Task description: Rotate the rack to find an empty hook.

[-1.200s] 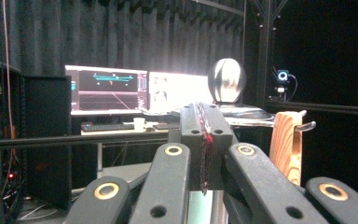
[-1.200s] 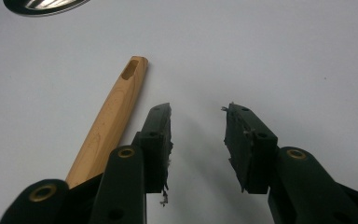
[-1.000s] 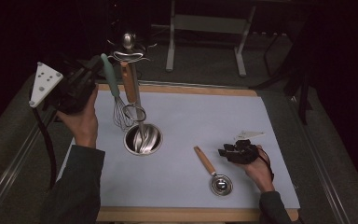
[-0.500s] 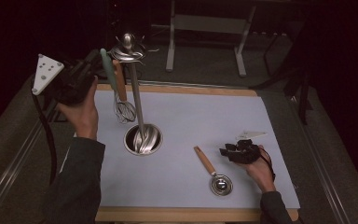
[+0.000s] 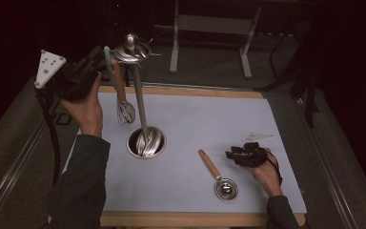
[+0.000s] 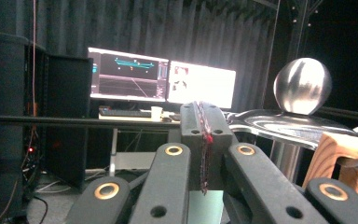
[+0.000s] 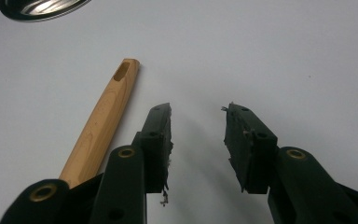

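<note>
whisk (image 5: 120, 90): tan wooden handle, silver wires | stand (image 5: 138, 105): silver | mat (image 5: 209, 124): pale grey | tools: black

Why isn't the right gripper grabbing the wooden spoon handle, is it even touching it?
Apart. In the right gripper view the open fingers close on nothing, and a strip of bare table separates the wooden handle from them.

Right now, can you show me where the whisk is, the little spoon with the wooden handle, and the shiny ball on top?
whisk (image 5: 126, 112): high view, on its wire cage.
measuring spoon (image 5: 209, 164): high view, on its wooden handle.
metal ball (image 6: 302, 86): left gripper view, on its shiny front.
</note>
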A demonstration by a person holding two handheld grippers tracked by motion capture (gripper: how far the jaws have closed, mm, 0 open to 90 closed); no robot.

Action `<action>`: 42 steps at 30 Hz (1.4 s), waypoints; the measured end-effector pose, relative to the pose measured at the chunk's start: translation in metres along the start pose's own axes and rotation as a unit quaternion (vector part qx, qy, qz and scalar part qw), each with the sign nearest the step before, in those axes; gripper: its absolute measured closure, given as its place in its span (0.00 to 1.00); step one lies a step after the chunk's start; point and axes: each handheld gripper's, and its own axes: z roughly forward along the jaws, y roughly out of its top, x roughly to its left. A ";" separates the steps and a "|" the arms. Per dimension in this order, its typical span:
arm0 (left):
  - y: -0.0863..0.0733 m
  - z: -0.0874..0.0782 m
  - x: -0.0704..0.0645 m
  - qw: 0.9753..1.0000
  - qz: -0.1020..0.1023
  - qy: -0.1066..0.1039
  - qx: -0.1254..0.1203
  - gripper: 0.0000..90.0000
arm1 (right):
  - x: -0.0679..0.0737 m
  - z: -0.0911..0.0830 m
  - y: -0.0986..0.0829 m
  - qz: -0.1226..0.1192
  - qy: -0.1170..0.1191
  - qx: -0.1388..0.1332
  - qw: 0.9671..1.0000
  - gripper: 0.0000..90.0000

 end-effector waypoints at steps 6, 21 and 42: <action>0.000 0.004 0.001 1.000 -0.006 0.005 0.003 1.00 | -0.001 -0.001 0.000 0.001 0.000 -0.002 1.000 0.67; -0.002 -0.005 0.004 1.000 -0.006 0.008 -0.006 1.00 | -0.004 -0.004 -0.001 0.006 -0.003 -0.005 1.000 0.67; -0.016 -0.024 0.018 1.000 -0.017 0.012 -0.017 1.00 | -0.004 -0.003 -0.002 0.006 -0.003 -0.002 1.000 0.67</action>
